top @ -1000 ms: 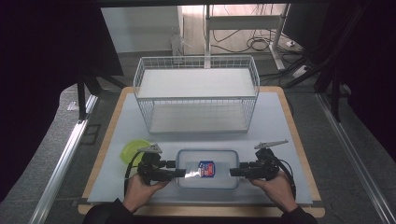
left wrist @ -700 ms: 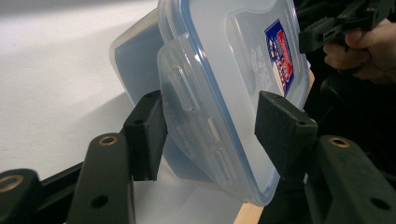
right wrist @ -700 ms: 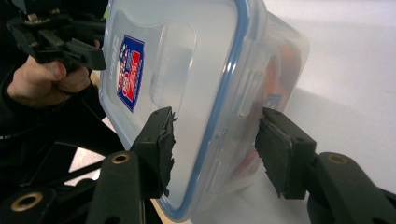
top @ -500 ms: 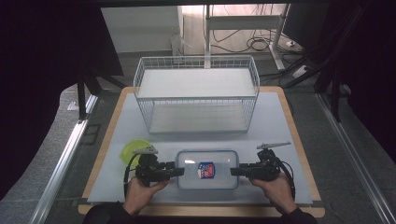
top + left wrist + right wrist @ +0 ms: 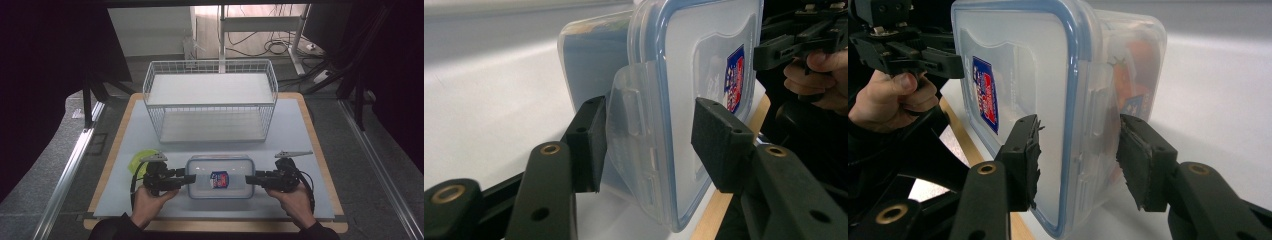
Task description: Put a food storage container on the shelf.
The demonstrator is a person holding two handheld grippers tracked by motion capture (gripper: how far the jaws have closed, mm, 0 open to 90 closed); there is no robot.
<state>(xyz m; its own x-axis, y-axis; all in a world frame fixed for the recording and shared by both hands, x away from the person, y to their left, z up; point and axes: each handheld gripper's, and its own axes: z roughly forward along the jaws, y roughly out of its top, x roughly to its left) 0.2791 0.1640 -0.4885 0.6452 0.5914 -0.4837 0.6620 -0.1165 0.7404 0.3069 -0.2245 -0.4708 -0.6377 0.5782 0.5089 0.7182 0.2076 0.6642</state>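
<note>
In the high view the clear plastic container [image 5: 220,176] lies on the white mat [image 5: 300,130] near the front edge, before the wire basket [image 5: 210,100]; the left gripper [image 5: 189,179] and right gripper [image 5: 251,179] meet its two ends, having closed in since the earlier frame, contact too small to judge. The left gripper view shows its jaws half-closed around the end latch, one pad [image 5: 591,142] touching the flap, the other just apart. The right gripper view shows both pads [image 5: 1025,160] bracketing the lid edge, pressing hard to confirm; orange contents blur inside.

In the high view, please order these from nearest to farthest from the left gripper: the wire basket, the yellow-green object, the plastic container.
1. Plastic container: between the left gripper jaws, at its right.
2. Yellow-green object: just behind it, left.
3. Wire basket: farthest, at the table's back.
</note>
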